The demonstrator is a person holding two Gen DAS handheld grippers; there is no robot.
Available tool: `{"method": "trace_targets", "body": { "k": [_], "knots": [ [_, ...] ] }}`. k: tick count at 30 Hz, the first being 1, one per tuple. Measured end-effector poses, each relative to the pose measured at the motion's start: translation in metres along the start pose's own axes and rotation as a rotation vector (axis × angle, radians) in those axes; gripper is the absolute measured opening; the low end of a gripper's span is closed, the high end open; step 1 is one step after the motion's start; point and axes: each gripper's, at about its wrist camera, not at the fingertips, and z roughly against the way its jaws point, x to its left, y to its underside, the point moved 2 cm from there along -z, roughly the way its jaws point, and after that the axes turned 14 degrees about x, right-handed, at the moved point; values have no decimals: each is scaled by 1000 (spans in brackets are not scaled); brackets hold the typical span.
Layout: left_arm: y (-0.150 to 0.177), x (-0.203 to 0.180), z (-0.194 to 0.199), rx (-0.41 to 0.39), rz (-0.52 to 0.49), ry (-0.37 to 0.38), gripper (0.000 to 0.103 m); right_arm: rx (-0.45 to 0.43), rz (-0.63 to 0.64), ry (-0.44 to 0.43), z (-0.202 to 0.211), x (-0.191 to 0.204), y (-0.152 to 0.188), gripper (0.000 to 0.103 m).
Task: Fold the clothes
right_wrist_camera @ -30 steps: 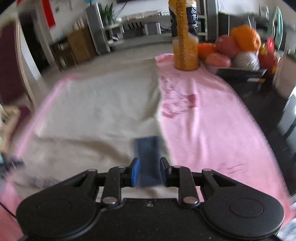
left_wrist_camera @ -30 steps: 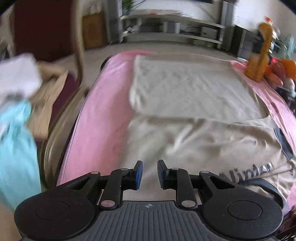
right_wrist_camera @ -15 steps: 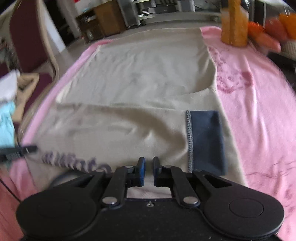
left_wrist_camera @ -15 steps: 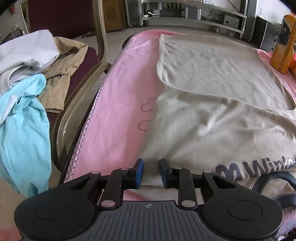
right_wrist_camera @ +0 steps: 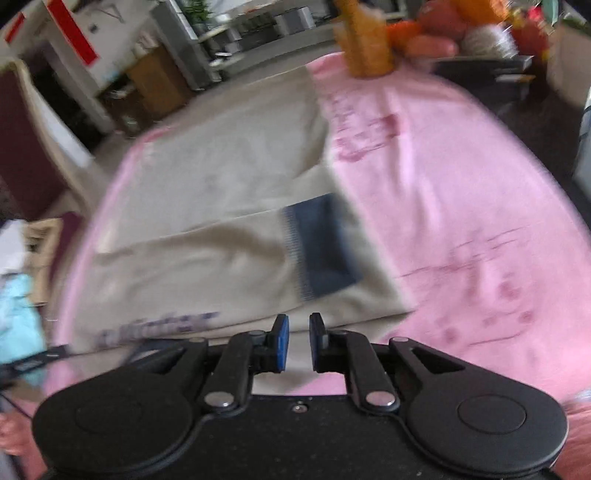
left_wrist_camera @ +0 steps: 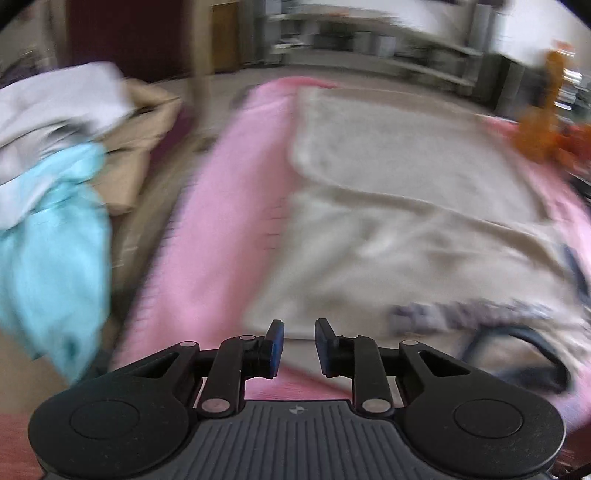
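A beige shirt lies flat on a pink blanket, its sleeves folded in. Blurred dark lettering and a dark collar show at its near end. My left gripper hovers open over the shirt's near left edge, nothing between its fingers. In the right wrist view the same shirt shows a navy sleeve cuff and the lettering. My right gripper stands open by a narrow gap above the near edge, just short of the cuff.
A chair to the left carries a pile of clothes: turquoise, white and tan. An orange bottle and fruit stand at the far right. Bare pink blanket spreads right of the shirt.
Both views now blur from motion. My right gripper narrowed half a second ago and has opened slightly, drawing back from the cuff. My left gripper's gap is unchanged.
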Motion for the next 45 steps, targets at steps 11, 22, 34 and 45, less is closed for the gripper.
{"method": "trace_targets", "body": {
  "k": [11, 22, 34, 45],
  "knots": [
    [22, -67, -14, 30, -321, 48, 24, 128, 197, 18, -38, 45, 11, 12],
    [38, -71, 3, 60, -355, 63, 24, 158, 199, 17, -20, 50, 33, 17],
    [-34, -28, 67, -154, -187, 97, 34, -46, 153, -138, 54, 74, -20, 20],
    [-209, 5, 10, -141, -38, -14, 42, -284, 70, -147, 62, 80, -170, 42]
  ]
}}
